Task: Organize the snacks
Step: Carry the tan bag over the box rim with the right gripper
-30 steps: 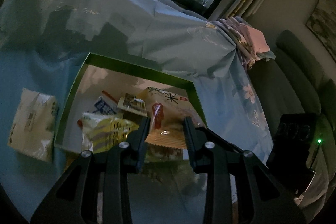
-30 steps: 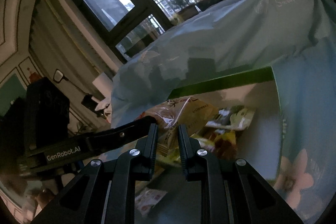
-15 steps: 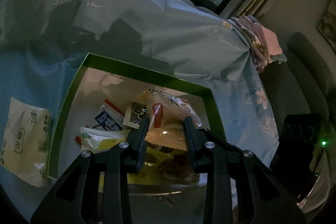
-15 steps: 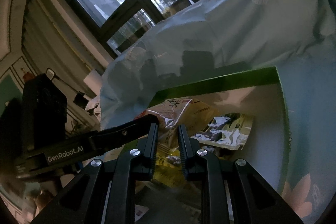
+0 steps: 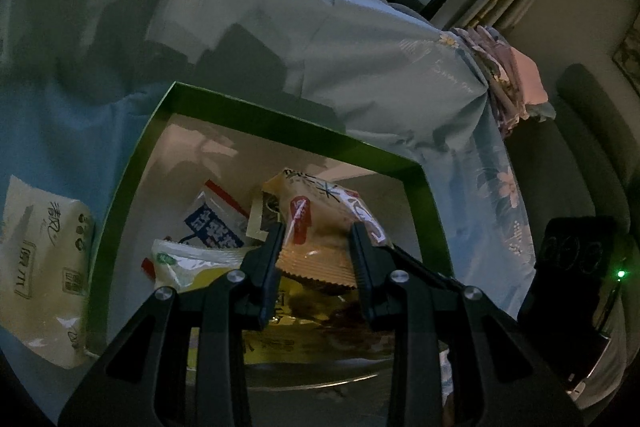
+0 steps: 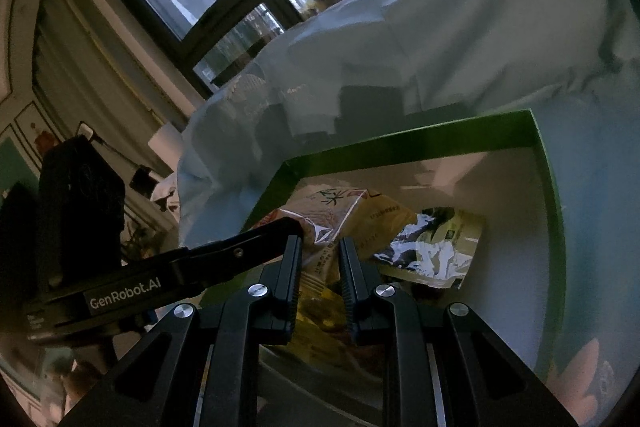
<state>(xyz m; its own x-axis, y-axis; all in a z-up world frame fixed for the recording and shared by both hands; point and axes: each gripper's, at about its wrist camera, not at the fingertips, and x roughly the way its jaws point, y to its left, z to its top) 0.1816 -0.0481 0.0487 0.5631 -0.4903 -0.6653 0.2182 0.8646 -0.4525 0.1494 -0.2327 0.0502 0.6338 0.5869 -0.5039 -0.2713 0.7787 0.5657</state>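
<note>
A tan snack bag (image 5: 320,223) with a red label hangs over the green-rimmed box (image 5: 280,123). My left gripper (image 5: 316,239) is shut on its crimped end. In the right wrist view the same bag (image 6: 332,211) runs between the fingers of my right gripper (image 6: 320,247), which is shut on its other edge. The left gripper's finger (image 6: 240,251) reaches in from the left and touches the bag. Inside the white box lie a blue-and-white packet (image 5: 212,227), a yellow-green bag (image 5: 188,263) and a black-and-yellow packet (image 6: 432,247).
A tissue pack (image 5: 44,267) lies on the blue flowered sheet (image 5: 320,47), left of the box. Folded cloths (image 5: 508,83) sit at the sheet's right end beside a grey sofa (image 5: 580,155). Windows run along the back wall.
Both grippers have carried the tan bag forward and down over the box, which now looks closer. Both keep their grip.
</note>
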